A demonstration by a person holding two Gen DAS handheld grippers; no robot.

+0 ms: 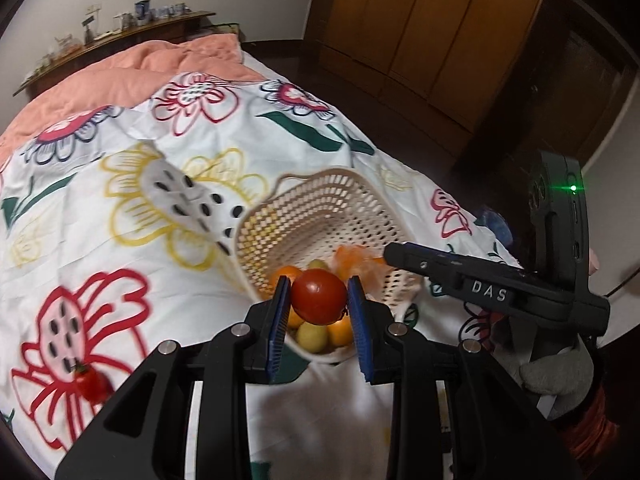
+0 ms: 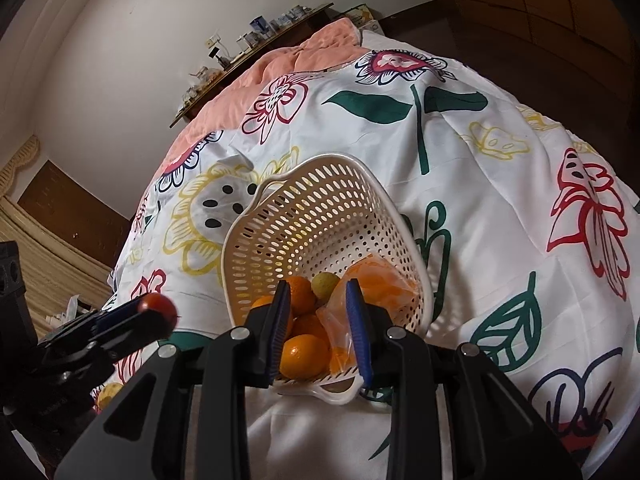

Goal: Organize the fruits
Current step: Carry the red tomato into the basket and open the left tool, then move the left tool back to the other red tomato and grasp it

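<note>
- The left gripper (image 1: 319, 298) is clamping a red tomato (image 1: 319, 297) between its blue pads, low centre of frame, over the cream basket (image 1: 320, 208).
- The right gripper (image 2: 319, 330) is sitting nearly closed at the basket's near rim; what it is gripping is unclear.
- Oranges (image 2: 303, 354) are lying inside the basket.
- A second tomato (image 1: 91, 385) is resting on the floral bedcover (image 1: 160, 272), lower left.

Basket (image 2: 320, 216) mouth open, unobstructed.

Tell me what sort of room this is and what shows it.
Most likely a bedroom in a home. The work surface is a bed under a flower-printed cover with a pink quilt at its far end, a shelf of small items runs along the wall, and a tall wooden wardrobe stands beside it.
</note>
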